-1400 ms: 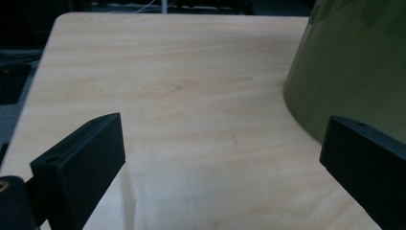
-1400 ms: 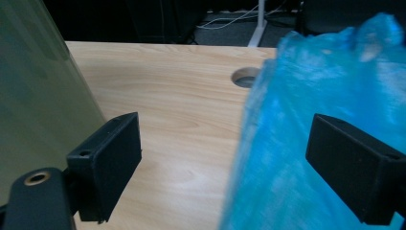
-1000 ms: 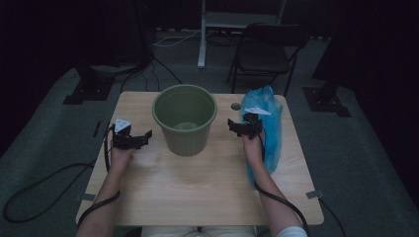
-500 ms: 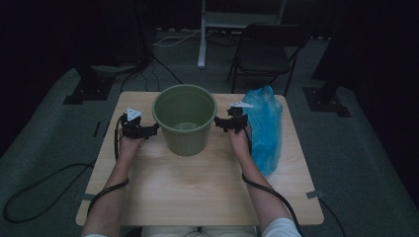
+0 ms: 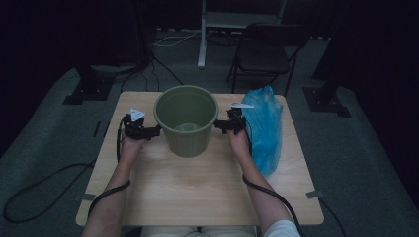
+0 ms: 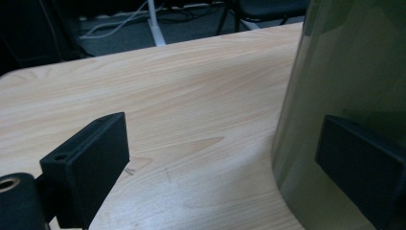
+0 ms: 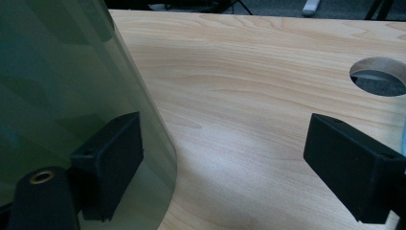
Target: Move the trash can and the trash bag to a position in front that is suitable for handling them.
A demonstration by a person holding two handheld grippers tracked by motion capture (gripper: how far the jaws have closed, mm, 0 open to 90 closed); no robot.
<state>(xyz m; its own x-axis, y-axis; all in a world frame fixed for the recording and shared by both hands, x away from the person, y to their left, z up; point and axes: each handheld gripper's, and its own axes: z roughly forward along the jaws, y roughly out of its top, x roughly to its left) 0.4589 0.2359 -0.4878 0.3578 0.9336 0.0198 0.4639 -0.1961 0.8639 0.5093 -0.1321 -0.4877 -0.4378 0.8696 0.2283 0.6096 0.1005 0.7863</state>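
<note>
A green bucket (image 5: 186,121) stood upright on the pale wooden tabletop (image 5: 197,182), between the left claw (image 5: 154,131) and the right claw (image 5: 219,124). Both claws gaped wide, their inner jaws against its wall. Beside the right claw lay a blue bag (image 5: 263,127). Beyond them, a chair (image 5: 264,52) stood on grey carpet (image 5: 370,163).

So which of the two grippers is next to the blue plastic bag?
The right gripper: the blue plastic bag lies just beyond it, while the left gripper sits across the green bucket.
</note>
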